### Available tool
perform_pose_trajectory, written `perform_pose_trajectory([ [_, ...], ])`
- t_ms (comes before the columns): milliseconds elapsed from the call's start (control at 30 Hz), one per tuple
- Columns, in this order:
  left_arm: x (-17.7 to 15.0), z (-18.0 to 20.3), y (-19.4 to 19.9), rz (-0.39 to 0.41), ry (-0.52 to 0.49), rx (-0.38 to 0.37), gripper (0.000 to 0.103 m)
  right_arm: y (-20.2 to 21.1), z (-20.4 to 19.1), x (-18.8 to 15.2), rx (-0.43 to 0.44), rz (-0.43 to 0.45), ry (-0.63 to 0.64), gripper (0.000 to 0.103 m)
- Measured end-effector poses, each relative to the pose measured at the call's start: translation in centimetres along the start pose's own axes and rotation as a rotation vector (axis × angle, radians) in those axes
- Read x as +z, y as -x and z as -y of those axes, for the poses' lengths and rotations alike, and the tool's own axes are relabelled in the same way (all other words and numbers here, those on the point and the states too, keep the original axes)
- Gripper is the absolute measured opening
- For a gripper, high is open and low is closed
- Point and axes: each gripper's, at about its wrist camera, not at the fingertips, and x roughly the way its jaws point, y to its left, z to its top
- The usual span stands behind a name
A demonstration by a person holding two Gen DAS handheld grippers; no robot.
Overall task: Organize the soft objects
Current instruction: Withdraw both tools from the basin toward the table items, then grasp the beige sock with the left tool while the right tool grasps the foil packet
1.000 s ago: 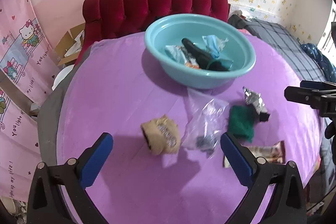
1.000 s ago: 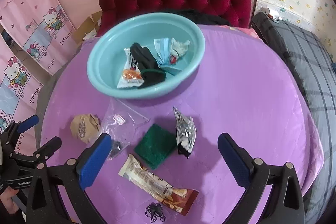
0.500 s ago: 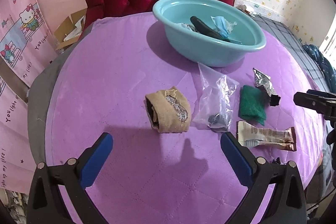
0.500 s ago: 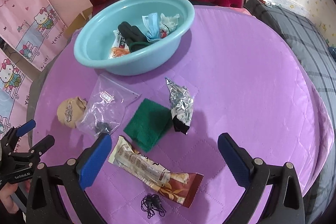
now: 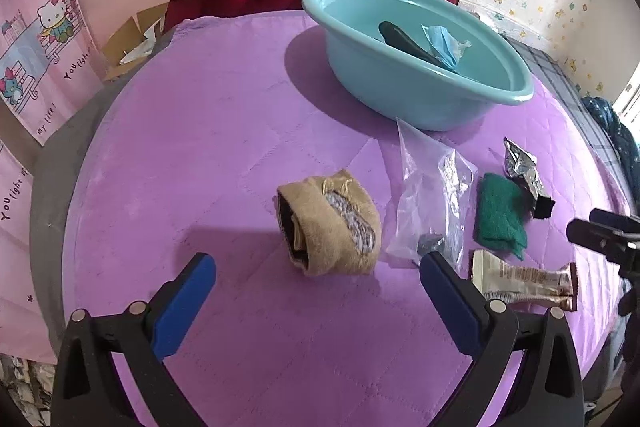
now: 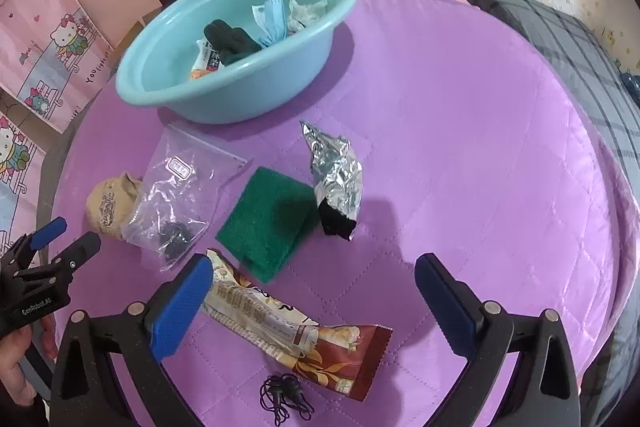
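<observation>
My left gripper point(image 5: 318, 281) hangs with its blue pads spread wide and nothing between them, lined up on the rolled tan sock point(image 5: 330, 223) that lies alone on the purple quilted cover point(image 5: 224, 131), just ahead of my fingertips. My right gripper point(image 6: 314, 285) is equally wide and empty; it hovers over the snack-bar wrapper point(image 6: 296, 327), whose near end sits right beside my left pad point(image 6: 180, 303).

The other loose pieces crowd together between me and the teal basin point(image 6: 240, 95): a clear zip bag point(image 6: 176, 195) with something dark inside, its edge overlapping the sock as seen from the right; a green cloth point(image 6: 268, 219); a crumpled foil packet point(image 6: 336, 179) touching that cloth; and a tangle of thin dark cord point(image 6: 284, 395) near the wrapper. The basin already holds a dark sock, a blue face mask and a wrapper or two.

I judge the risks to be these. The sock is round and springy, so if I close high on it, it may squirt out or unroll. The zip bag lies so close that my right-hand pad could snag its corner and drag it along. On the other side, the flat wrapper gives little to bite, and my pads may just skate it across the fabric or pinch the cover itself.
</observation>
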Motion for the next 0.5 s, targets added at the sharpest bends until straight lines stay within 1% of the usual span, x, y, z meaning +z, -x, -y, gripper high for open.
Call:
perform_pose_trajectory([
  [67,0.2,0.0,-0.5,-0.005,0.008,-0.011,0.103,-0.1,0.0,0.1,-0.006,-0.001,0.004,0.103],
  [100,0.3,0.0,-0.7,-0.006,0.010,-0.016,0.101,-0.1,-0.1,0.1,-0.013,0.003,0.009,0.103],
  [167,0.5,0.1,-1.1,-0.015,0.009,-0.016,0.091,-0.3,-0.1,0.3,-0.012,0.004,0.010,0.103],
  [200,0.5,0.1,-1.3,-0.020,0.008,-0.016,0.078,-0.4,-0.2,0.4,-0.009,0.002,0.011,0.103],
  [233,0.5,0.1,-1.4,-0.024,0.007,-0.014,0.062,-0.4,-0.2,0.4,-0.009,0.001,0.011,0.103],
  [267,0.5,0.1,-1.6,-0.037,0.008,-0.014,0.058,-0.5,-0.3,0.5,-0.008,0.000,0.014,0.103],
  [300,0.5,0.2,-1.8,-0.046,0.007,-0.021,0.047,-0.6,-0.4,0.6,-0.007,-0.001,0.016,0.103],
  [333,0.5,0.2,-1.8,-0.050,0.005,-0.040,0.031,-0.6,-0.4,0.6,-0.005,-0.002,0.019,0.103],
  [433,0.3,0.4,-1.4,-0.028,-0.011,-0.053,0.016,-0.9,-0.6,0.8,-0.020,-0.001,0.026,0.103],
  [500,0.3,0.5,-1.0,-0.009,-0.017,-0.052,0.015,-1.1,-0.6,1.0,-0.030,-0.003,0.030,0.103],
])
